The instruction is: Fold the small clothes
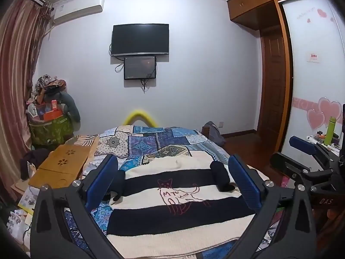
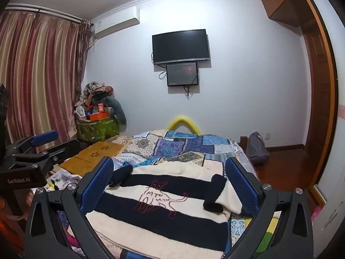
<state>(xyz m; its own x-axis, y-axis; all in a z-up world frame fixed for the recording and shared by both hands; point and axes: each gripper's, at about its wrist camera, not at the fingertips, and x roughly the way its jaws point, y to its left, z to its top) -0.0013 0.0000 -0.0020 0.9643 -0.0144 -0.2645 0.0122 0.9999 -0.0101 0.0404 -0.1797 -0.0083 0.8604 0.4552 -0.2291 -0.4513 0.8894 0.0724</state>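
The letters "MTU" are read, with smaller letters beside them that cannot be made out, inside a red outlined cat on the striped knit sweater (image 1: 179, 196) laid on the bed. "GenRobot.AI" is printed in white on the body of the left claw (image 2: 18, 180) in the right wrist view. "DAS" is seen on the body of the right claw (image 1: 325, 201) in the left wrist view.

Knit sweater (image 1: 172, 211) matt, fuzzy; quilt (image 1: 155, 142) cotton
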